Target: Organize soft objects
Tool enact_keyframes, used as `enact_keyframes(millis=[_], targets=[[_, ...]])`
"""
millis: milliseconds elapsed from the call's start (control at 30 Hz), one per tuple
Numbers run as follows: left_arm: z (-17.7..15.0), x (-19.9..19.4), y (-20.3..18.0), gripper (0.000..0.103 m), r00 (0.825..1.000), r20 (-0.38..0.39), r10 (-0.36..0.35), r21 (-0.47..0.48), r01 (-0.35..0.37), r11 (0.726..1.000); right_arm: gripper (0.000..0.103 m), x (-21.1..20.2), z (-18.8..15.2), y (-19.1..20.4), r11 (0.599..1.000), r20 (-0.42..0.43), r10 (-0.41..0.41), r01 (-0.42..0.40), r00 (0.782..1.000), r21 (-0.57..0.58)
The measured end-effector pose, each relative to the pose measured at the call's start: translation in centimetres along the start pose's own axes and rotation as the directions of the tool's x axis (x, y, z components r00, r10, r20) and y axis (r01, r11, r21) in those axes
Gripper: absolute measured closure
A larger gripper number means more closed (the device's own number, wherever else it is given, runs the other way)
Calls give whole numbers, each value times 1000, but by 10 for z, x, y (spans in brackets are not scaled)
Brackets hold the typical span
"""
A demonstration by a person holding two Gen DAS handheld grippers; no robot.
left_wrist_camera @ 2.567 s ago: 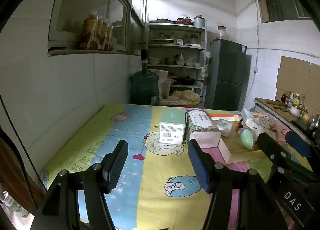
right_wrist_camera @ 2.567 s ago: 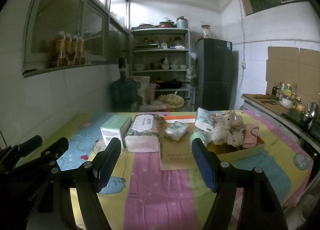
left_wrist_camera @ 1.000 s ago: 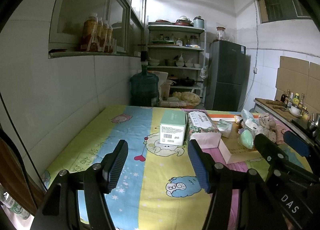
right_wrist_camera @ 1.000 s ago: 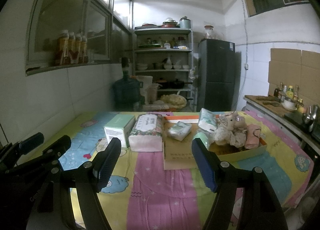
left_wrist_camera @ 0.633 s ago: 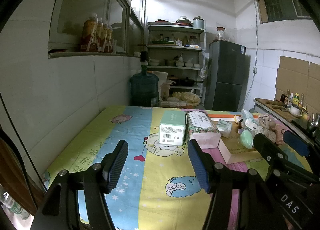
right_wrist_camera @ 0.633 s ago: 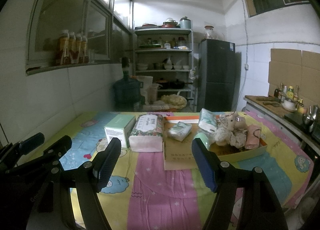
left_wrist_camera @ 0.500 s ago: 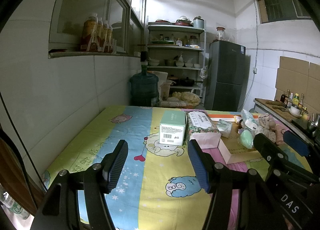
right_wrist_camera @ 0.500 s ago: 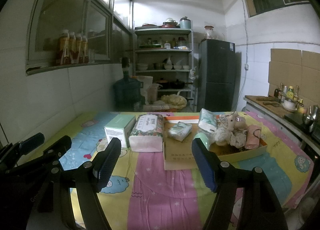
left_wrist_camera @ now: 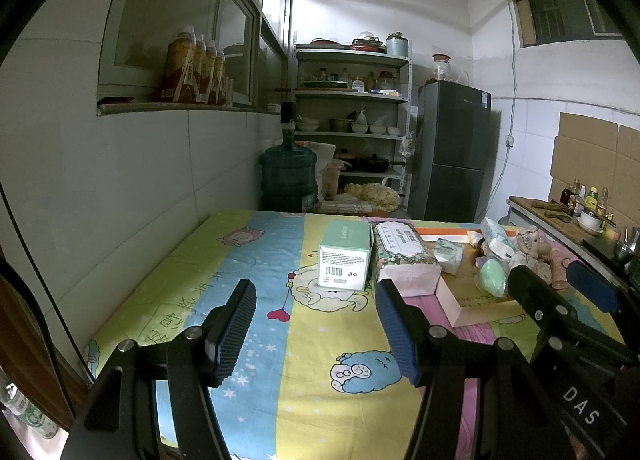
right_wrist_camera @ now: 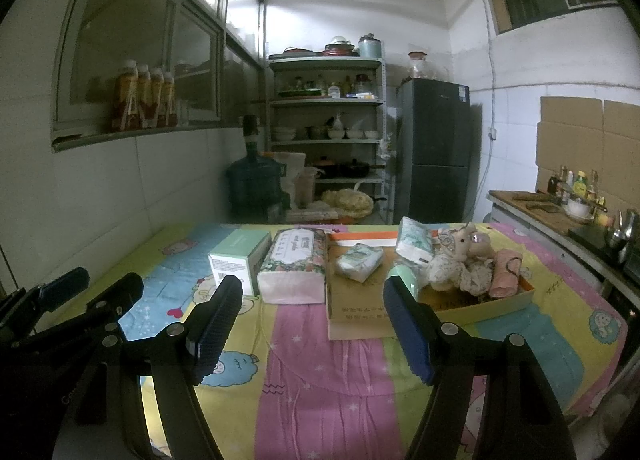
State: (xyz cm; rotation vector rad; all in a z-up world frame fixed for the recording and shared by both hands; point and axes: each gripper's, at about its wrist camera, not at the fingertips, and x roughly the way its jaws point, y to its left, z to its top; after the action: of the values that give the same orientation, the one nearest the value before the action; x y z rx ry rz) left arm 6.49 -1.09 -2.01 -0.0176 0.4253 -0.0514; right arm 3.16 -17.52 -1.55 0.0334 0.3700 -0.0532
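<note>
Both hand-held grippers, the left hand-held gripper (left_wrist_camera: 316, 324) and the right hand-held gripper (right_wrist_camera: 312, 320), hang wide open and empty above the bench (right_wrist_camera: 320, 360). A plush toy (right_wrist_camera: 460, 256) and tissue packs (right_wrist_camera: 359, 256) lie in the cardboard tray (right_wrist_camera: 500, 304); a floral tissue pack (right_wrist_camera: 294, 266) and green box (right_wrist_camera: 238, 252) stand beside it. Whether sorting is starting or finished, I cannot judge.

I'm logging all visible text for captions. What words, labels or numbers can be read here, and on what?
"DAS": white letters on the right gripper body, seen from the left wrist.
Green box: barcode and fine print, too small to read.
Floral tissue pack: label too blurred to read.
Tablecloth: printed characters, not legible.
</note>
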Motion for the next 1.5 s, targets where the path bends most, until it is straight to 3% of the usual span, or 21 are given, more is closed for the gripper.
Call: enact_keyframes(millis=[1500], targets=[[-1, -2, -2, 41, 1000, 1, 1, 2, -1, 1000, 28, -1, -1, 2, 1000, 0, 0, 0, 1000, -1]])
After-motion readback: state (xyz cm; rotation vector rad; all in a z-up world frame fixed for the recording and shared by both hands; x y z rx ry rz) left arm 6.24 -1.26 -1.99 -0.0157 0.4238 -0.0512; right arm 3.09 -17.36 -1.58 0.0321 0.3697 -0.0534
